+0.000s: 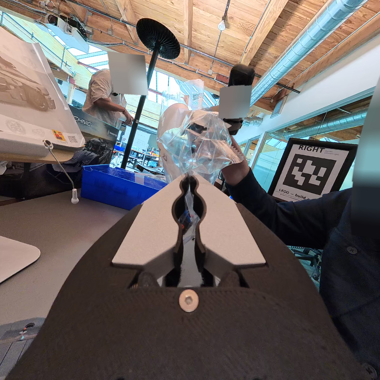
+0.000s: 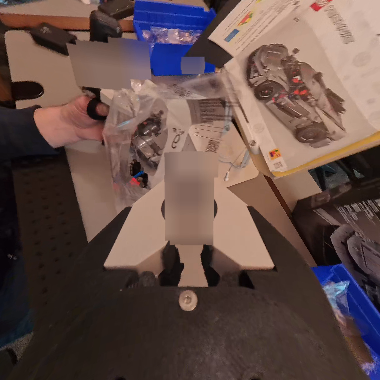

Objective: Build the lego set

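Observation:
A clear plastic bag (image 1: pixel 197 144) with small dark, red and blue Lego parts is held up above the table. My left gripper (image 1: pixel 188 178) is shut on the bag's lower part, with plastic pinched between the tips. In the right wrist view the bag (image 2: pixel 139 133) hangs just left of my right gripper (image 2: pixel 190 164), whose tips are hidden by a blurred patch. The right gripper also shows in the left wrist view (image 1: pixel 232 125), held by a hand against the bag's top. A hand (image 2: pixel 67 121) holds the left gripper at the left.
An instruction booklet (image 2: pixel 298 82) with a car picture is clipped to a stand; it also shows in the left wrist view (image 1: pixel 30 92). A blue bin (image 1: pixel 115 185) with bags stands behind on the grey table (image 1: pixel 51 226). A framed marker sign (image 1: pixel 312 170) stands at right. Another blue bin (image 2: pixel 349 308) is at lower right. Tip to tip, the grippers are about 15 cm apart.

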Tool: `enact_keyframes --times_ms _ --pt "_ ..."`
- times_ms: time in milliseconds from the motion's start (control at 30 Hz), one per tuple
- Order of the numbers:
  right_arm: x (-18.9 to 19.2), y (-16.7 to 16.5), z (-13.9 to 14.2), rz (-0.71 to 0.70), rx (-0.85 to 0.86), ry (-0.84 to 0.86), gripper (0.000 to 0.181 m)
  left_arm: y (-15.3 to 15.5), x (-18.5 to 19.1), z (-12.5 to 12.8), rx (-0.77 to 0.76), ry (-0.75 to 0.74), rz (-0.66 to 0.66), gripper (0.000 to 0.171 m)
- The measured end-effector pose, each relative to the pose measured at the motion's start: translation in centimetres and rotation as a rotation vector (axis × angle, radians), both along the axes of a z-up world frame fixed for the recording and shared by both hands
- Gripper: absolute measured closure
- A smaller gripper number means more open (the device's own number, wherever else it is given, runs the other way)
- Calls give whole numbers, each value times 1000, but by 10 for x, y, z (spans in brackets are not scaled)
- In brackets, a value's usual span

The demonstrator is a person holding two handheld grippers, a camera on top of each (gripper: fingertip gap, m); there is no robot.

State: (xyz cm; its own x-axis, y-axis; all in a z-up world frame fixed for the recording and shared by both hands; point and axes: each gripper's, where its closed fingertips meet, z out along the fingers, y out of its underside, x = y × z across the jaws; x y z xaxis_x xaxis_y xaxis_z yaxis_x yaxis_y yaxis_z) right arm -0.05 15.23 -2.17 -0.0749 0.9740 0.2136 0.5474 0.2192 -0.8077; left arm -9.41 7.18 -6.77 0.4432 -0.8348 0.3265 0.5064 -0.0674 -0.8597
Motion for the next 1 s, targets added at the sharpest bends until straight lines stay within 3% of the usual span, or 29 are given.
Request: enact_keyframes --times_ms 100,167,333,533,700,900,1000 --pt "25 24 -1 -105 -39 25 156 0 -1 2 5 -4 -1 171" --pt "53 44 -22 -176 -43 -47 157 -1 -1 3 8 -9 -2 171" --pt "139 70 -140 -365 -100 -504 155 -1 0 4 11 -10 -6 171" --pt "186 74 -227 -570 -212 -664 154 -2 1 4 12 -3 -1 171" --pt "197 83 -255 -703 -256 -632 158 -1 0 3 9 -4 1 171" --pt "192 87 -258 -744 -301 -512 180 -1 1 3 10 -6 -5 171" --pt "192 88 -257 -747 -310 -492 181 -2 2 4 12 -6 -7 171"
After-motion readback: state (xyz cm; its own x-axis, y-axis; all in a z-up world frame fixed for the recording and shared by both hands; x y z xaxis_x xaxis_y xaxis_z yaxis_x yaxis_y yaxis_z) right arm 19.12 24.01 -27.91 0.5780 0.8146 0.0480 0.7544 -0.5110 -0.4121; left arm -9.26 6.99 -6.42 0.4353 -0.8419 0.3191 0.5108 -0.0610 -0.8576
